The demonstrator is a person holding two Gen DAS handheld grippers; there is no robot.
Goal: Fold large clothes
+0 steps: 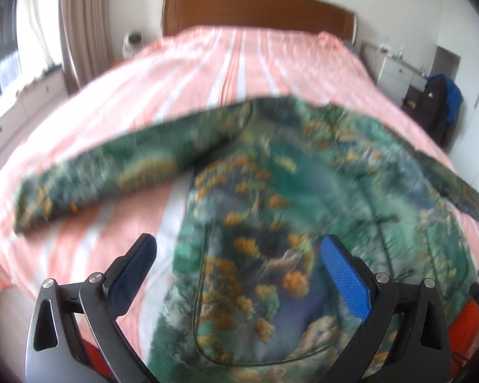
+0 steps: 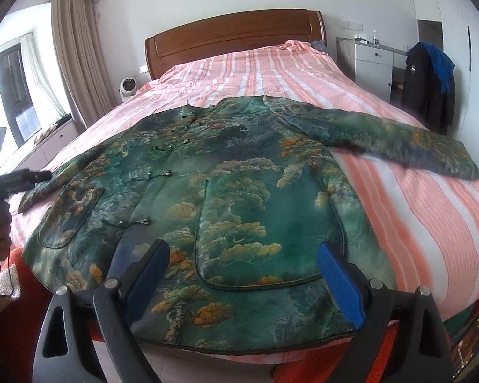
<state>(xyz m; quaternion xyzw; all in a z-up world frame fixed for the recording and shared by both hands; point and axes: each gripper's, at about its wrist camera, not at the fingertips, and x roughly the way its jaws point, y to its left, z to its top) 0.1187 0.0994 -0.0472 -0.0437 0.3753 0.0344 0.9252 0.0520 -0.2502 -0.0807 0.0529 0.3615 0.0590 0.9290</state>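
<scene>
bare bedspread beside jacket, headboard beyond

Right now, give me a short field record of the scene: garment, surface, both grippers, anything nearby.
garment: green patterned jacket, lying flat, front up, sleeves spread out to both sides
fold status: no fold made yet
surface: bed with pink striped sheet
left gripper: open, nothing between the pads, above the jacket's hem end
right gripper: open, empty, above the lower pocket
nearby: wooden headboard; dark garment hanging at the right
</scene>
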